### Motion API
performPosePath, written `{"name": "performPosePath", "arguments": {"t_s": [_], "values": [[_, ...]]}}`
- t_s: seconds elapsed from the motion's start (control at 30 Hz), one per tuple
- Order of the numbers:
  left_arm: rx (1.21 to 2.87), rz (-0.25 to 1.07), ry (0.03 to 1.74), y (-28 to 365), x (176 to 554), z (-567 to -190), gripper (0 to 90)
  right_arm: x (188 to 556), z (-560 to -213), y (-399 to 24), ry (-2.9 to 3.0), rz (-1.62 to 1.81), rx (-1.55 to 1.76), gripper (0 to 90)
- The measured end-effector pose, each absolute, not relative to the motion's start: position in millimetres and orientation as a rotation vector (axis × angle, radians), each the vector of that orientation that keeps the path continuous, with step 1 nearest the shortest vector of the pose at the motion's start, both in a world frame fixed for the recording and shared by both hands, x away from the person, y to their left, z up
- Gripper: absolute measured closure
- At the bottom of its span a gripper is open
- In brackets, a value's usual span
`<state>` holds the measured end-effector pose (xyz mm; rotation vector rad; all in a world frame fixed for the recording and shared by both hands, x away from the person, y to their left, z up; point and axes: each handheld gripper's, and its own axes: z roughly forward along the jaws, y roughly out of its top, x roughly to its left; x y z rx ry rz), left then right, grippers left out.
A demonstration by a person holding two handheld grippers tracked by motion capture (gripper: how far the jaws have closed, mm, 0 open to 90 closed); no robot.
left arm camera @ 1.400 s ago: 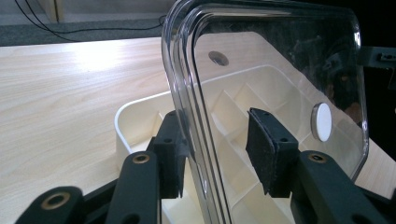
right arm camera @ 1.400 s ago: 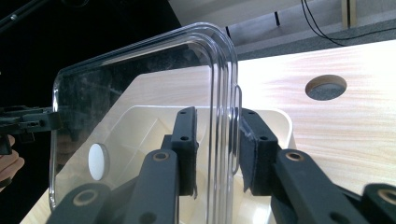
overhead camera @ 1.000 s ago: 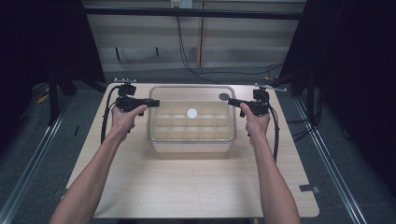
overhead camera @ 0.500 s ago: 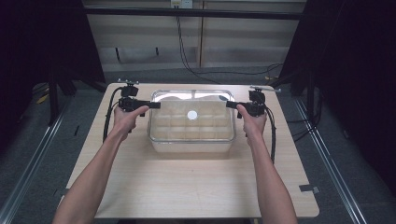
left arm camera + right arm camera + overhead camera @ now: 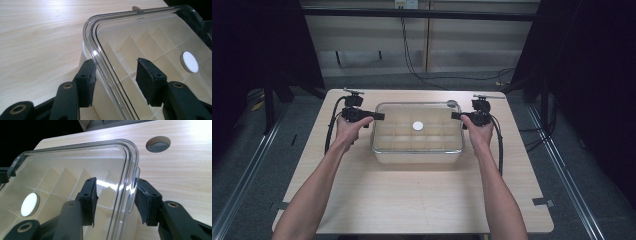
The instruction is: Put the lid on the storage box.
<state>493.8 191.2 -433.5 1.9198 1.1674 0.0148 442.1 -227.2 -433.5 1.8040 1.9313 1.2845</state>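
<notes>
Clear lid [image 5: 417, 127] now seated on divided box [image 5: 417, 156] at table [image 5: 412, 200] centre, lower than a second ago. Left gripper [image 5: 115, 75] and right gripper [image 5: 116, 198] jaws just opening, straddling lid rim (pads off). Release under way; placement judged complete.

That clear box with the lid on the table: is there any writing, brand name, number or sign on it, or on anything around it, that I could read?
None can be read: the clear lid, its plain white disc, the compartment box under it, the wooden table and the black pads all show no word, number or logo.
</notes>
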Motion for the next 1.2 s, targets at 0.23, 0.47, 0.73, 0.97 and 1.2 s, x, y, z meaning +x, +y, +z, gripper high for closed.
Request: {"name": "performPosePath", "arguments": {"t_s": [0.23,0.47,0.73,0.97,1.2], "values": [[1.927,0.009,1.174,192,495,-440,50.5,443,-438,-225,1.941,1.229,1.808,52.9],[1.908,-0.007,1.174,194,495,-445,50.4,444,-445,-227,1.956,1.230,1.801,51.9],[1.941,0.043,1.155,194,487,-446,40.9,441,-446,-225,1.967,1.229,1.773,47.7],[1.964,0.067,1.156,194,480,-442,33.2,435,-445,-228,1.935,1.258,1.767,43.4],[1.936,0.090,1.160,200,464,-435,26.1,424,-433,-232,1.927,1.290,1.727,41.0]]}}
